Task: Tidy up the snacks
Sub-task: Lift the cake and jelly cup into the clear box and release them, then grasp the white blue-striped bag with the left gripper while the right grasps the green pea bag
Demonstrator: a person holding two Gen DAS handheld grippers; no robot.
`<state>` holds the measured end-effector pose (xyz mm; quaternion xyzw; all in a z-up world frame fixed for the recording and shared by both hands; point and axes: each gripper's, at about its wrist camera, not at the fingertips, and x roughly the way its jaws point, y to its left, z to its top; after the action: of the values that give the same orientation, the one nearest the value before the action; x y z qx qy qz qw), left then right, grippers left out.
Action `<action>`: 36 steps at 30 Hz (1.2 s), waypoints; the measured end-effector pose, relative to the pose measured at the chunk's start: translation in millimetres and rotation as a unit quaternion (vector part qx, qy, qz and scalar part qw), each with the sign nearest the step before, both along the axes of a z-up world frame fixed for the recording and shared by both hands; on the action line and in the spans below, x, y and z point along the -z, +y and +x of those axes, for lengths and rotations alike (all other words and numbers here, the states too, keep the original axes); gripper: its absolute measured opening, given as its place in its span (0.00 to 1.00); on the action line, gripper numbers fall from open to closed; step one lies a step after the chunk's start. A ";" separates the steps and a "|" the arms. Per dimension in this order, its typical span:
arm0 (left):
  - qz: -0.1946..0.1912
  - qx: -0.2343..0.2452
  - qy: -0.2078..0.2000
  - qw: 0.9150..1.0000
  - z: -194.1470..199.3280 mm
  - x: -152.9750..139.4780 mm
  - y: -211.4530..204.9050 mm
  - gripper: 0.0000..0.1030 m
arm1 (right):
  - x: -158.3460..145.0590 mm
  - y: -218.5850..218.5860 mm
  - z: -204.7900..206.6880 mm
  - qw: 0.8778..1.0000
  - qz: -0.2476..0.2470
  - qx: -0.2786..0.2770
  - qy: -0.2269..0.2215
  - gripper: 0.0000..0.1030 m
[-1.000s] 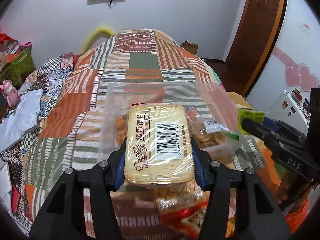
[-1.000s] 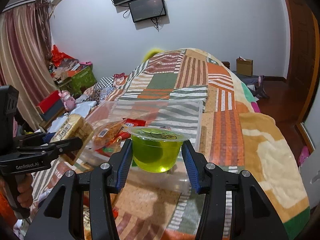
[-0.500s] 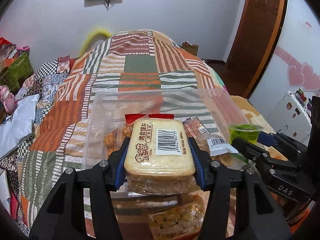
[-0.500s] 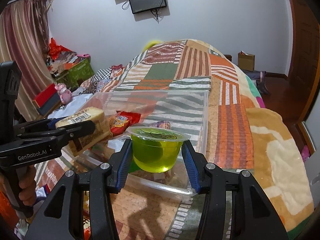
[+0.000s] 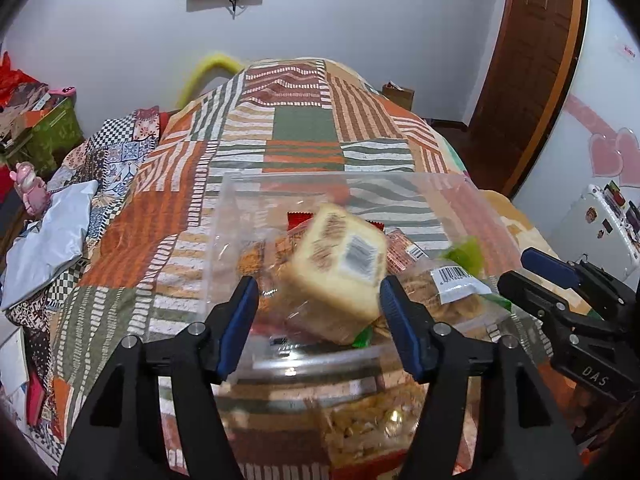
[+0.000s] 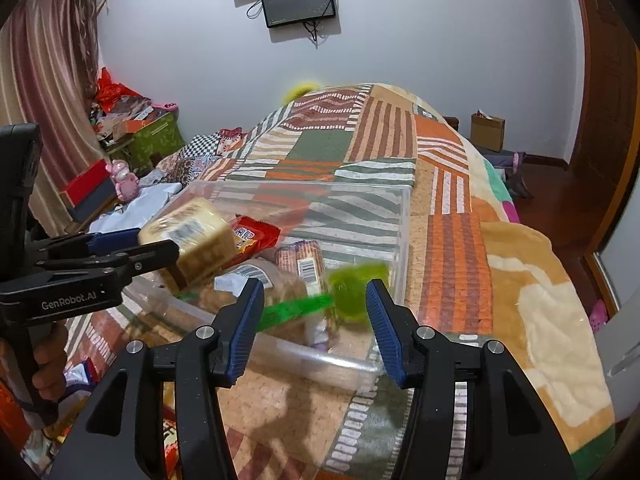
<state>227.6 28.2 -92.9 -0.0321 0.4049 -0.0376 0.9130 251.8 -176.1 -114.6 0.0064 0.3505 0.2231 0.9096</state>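
A clear plastic bin (image 5: 240, 216) (image 6: 402, 240) stands on the patchwork bedspread and holds several snack packs. My left gripper (image 5: 318, 316) is open just above the bin's near wall. A yellow pack of toast slices (image 5: 340, 264) (image 6: 196, 236) is blurred and tilted, falling free into the bin. My right gripper (image 6: 314, 324) is open over the bin's near right corner. A green jelly cup (image 6: 358, 292) (image 5: 464, 256) is blurred, dropping between the fingers into the bin.
Inside the bin lie a red packet (image 6: 254, 236), a striped biscuit pack (image 6: 304, 264) and a bag with a green strip (image 6: 288, 310). More snack bags (image 5: 372, 420) lie on the bed in front of the bin. A white mini fridge (image 5: 600, 232) stands at the right.
Both grippers have opened. The toast pack has left my left gripper and the jelly cup has left my right one; both are falling into the bin.
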 end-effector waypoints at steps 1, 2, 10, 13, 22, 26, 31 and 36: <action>0.000 -0.001 -0.001 1.000 -2.5 -1.1 0.9 0.64 | -1.1 -0.9 -1.4 1.000 0.001 0.001 0.000 0.48; 0.000 -0.002 -0.001 1.000 -6.2 -2.9 2.3 0.64 | -2.0 -1.9 -2.8 1.000 0.002 0.001 0.000 0.48; 0.007 -0.002 -0.001 1.000 -50.2 -12.5 13.1 0.70 | -12.4 -9.7 -32.6 1.000 0.013 -0.009 -0.006 0.56; 0.013 -0.002 -0.001 1.000 -70.8 -14.2 16.5 0.77 | -14.6 -9.6 -48.8 1.000 0.011 -0.017 -0.009 0.58; 0.008 -0.014 0.021 1.000 -127.3 0.4 34.0 0.80 | -14.2 -8.9 -90.7 0.999 0.017 -0.041 -0.004 0.63; 0.009 -0.021 0.028 0.999 -150.4 9.3 42.4 0.80 | -8.6 -5.8 -107.4 0.999 0.010 -0.048 -0.001 0.64; 0.009 -0.029 0.042 0.999 -175.4 21.9 53.2 0.80 | 6.5 -4.4 -122.1 0.998 0.010 -0.054 0.018 0.65; 0.004 -0.048 0.055 0.997 -197.9 34.7 65.0 0.80 | 22.1 -1.8 -131.3 0.997 0.005 -0.063 0.042 0.65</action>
<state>29.7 93.2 -127.6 -0.0502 0.4530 0.0092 0.8901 120.6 -178.0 -136.7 -0.0013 0.3873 0.2809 0.8781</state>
